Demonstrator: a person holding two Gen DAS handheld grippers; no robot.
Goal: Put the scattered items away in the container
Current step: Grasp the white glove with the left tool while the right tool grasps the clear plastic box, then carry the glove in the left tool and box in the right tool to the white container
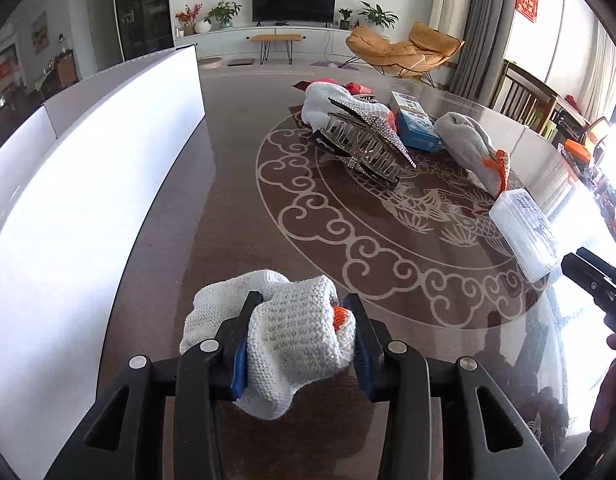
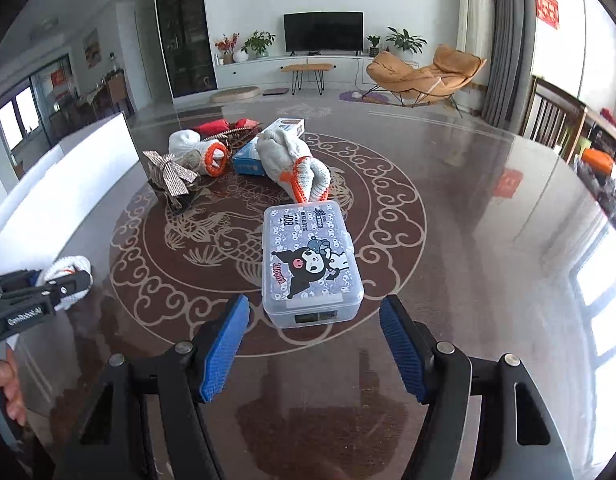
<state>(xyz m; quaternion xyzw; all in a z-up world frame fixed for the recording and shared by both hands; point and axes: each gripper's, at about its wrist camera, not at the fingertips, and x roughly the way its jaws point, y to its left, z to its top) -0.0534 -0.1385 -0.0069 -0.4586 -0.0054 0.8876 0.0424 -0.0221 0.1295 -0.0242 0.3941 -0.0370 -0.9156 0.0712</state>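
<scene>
My left gripper (image 1: 296, 340) jaws pinch a knit glove (image 1: 276, 328) beside the white container (image 1: 88, 184); my right gripper (image 2: 314, 344) jaws spread before the plastic box (image 2: 310, 264). Gloves, hair clip (image 1: 364, 148), cartons wait on the table (image 1: 236, 200).

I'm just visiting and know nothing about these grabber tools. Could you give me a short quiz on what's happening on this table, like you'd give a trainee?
1. True or false: the left gripper is shut on a rolled white knitted glove.
2. What lies just ahead of the open right gripper?
A. the sparkly hair claw
B. the clear plastic box with a cartoon lid
C. the blue carton
3. Fill in: the tall white container wall stands on the ____ side in the left wrist view.

Key: 1 true. 2 B; the box is not yet between the pads. 3 left.
</scene>
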